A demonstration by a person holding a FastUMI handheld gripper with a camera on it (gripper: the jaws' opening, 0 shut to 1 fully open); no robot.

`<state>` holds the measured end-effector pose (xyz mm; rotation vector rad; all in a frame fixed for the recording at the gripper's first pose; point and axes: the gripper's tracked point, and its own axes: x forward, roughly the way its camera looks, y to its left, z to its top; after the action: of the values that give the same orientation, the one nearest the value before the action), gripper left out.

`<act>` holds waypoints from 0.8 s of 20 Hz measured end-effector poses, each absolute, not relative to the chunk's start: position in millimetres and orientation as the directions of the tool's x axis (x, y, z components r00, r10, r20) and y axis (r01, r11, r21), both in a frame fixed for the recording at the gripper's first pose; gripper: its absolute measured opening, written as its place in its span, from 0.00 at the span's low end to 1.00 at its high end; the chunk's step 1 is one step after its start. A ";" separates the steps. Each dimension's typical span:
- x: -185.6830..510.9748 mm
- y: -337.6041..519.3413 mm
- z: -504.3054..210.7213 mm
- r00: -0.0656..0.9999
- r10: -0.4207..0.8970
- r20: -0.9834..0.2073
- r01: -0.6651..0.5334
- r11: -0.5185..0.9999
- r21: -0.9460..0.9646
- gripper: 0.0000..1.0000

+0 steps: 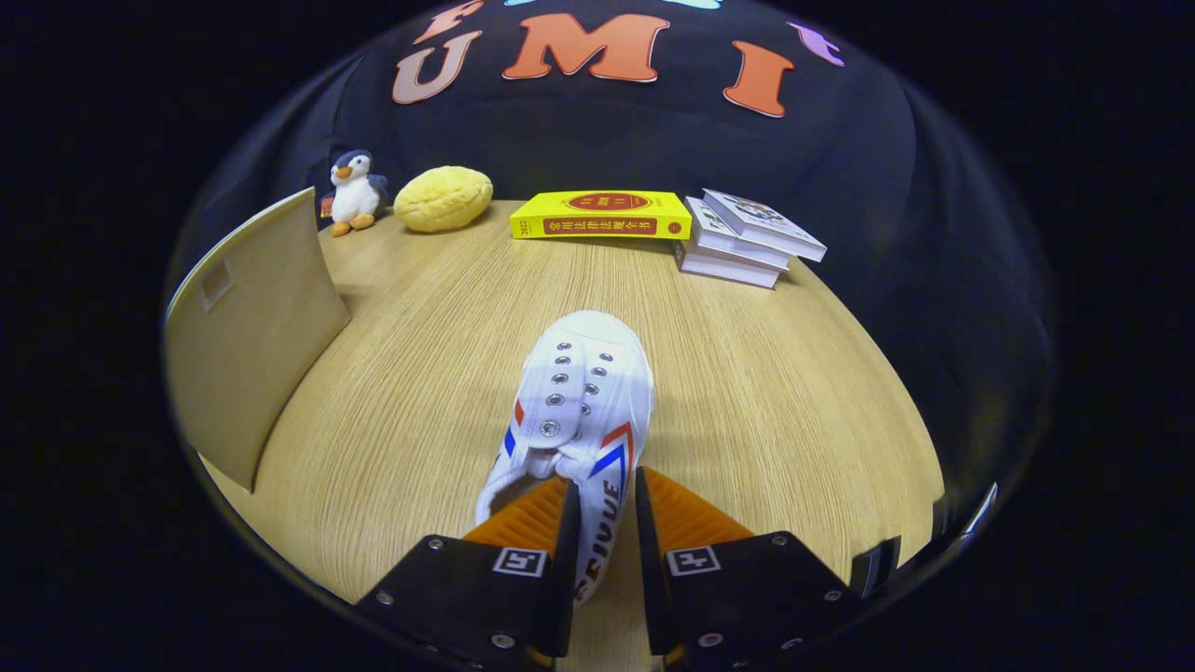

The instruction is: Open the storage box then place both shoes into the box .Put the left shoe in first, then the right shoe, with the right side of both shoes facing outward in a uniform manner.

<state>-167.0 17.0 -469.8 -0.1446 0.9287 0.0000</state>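
The shoe (pixel 583 411) lies on the tabletop (pixel 794 401), its rear side wall pinched between the claw's (pixel 607 523) two fingers and its toe pointing away beyond them. Left of it stands the box panel (pixel 252 327). Along the far edge, from left to right, sit a penguin (pixel 355 191), a cushion (pixel 442 198), a book (pixel 602 216) and a book stack (pixel 747 238).

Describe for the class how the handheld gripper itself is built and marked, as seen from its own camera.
The gripper has two blocky, angular black housings fixed with small silver screws. Each housing carries a square black-and-white marker tag on its top face. Ahead of the housings, each of the fingers ends in a wedge-shaped pad with fine parallel ridges on its surface. No cables are visible.
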 end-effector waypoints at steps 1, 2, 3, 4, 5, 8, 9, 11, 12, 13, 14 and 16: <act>-163.6 16.1 -470.3 0.605 -0.060 -0.794 -0.055 0.992 -0.116 0.26; -163.7 11.5 -470.8 0.602 -0.072 -0.795 -0.044 0.991 -0.123 0.23; -162.2 5.9 -470.7 0.596 -0.084 -0.798 -0.018 0.993 -0.118 0.14; -159.9 5.6 -467.9 0.593 -0.074 -0.802 0.005 0.996 -0.088 0.07; -152.2 -0.6 -464.2 0.597 -0.069 -0.800 0.030 0.998 -0.064 0.03; -134.9 -6.1 -447.5 0.614 -0.047 -0.788 0.068 0.998 -0.006 0.01; -127.7 -8.3 -444.8 0.622 -0.047 -0.782 0.084 0.996 0.007 0.01; -118.5 -7.9 -439.8 0.628 -0.054 -0.776 0.113 0.993 0.023 0.01; -115.2 -6.8 -434.5 0.639 -0.050 -0.768 0.125 0.991 0.039 0.00; -111.6 -4.8 -427.5 0.650 -0.048 -0.759 0.143 0.988 0.060 0.00; -108.7 -3.8 -420.8 0.656 -0.042 -0.753 0.153 0.985 0.079 0.00; -100.6 -1.4 -407.8 0.676 -0.024 -0.737 0.143 0.985 0.100 0.00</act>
<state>-100.6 -1.4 -407.8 0.1538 0.8241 -0.0942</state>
